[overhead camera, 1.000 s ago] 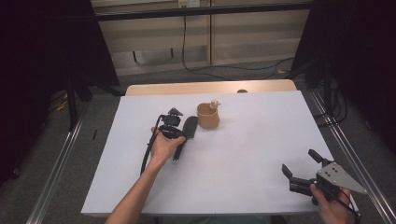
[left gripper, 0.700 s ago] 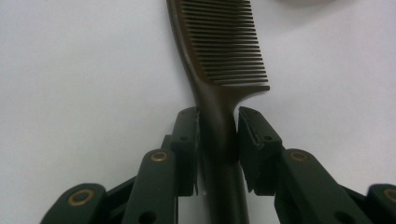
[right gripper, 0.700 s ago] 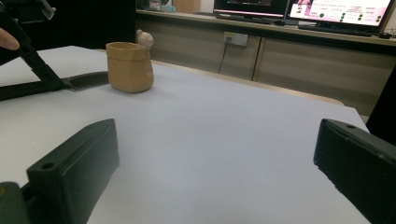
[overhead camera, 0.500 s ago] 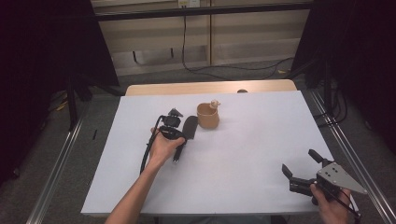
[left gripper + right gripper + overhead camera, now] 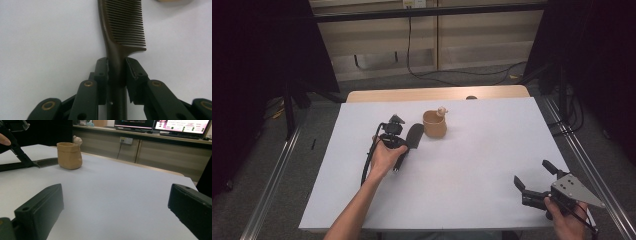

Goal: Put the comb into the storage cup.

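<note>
White table (image 5: 472, 170): comb (image 5: 414, 136), tan cup (image 5: 434, 125)

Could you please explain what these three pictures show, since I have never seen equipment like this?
A person sits at a white table and holds a hand-operated two-jaw gripper in each hand. The high view looks down from above. The other two pictures come from cameras riding on each gripper, looking along its black jaws. The left gripper is shut on the handle of a dark comb that lies on the table beside a tan cup. The right gripper waits near the table's right front corner, jaws wide open and holding nothing.
</note>
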The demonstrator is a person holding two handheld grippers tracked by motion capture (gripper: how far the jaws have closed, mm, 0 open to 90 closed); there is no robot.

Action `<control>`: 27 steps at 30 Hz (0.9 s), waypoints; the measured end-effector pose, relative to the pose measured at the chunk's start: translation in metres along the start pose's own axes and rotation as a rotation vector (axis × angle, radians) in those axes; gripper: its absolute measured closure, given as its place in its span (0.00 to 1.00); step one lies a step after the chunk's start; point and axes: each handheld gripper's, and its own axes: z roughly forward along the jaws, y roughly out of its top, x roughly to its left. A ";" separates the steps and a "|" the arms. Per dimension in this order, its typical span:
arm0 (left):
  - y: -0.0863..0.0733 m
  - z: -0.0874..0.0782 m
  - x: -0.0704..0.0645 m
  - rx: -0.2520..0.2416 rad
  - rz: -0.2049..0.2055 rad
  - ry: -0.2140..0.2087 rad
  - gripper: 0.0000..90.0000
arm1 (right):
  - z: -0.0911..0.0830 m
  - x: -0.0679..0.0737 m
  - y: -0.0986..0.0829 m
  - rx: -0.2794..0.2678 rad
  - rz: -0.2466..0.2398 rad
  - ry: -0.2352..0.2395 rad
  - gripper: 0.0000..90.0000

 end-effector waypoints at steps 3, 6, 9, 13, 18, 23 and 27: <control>0.000 0.000 0.000 0.003 0.006 0.002 0.81 | 0.000 0.000 0.000 0.000 -0.001 0.002 0.00; 0.000 -0.001 0.002 0.000 0.002 0.000 0.81 | 0.000 0.000 0.000 0.000 0.000 -0.001 0.00; 0.000 -0.001 0.003 -0.006 -0.007 0.007 0.81 | 0.000 0.000 0.000 0.001 -0.001 0.001 0.00; 0.001 -0.003 0.004 -0.025 -0.002 0.011 0.81 | 0.000 0.000 0.000 -0.001 0.001 -0.001 0.00; 0.000 -0.010 0.007 -0.085 0.000 0.002 0.81 | 0.000 0.000 0.000 -0.001 0.001 0.000 0.00; 0.000 -0.017 0.010 -0.148 -0.006 0.007 0.81 | 0.000 0.000 0.000 -0.003 -0.001 0.001 0.00; 0.000 -0.021 0.010 -0.187 0.008 0.011 0.81 | 0.000 0.000 0.000 0.000 0.000 0.001 0.00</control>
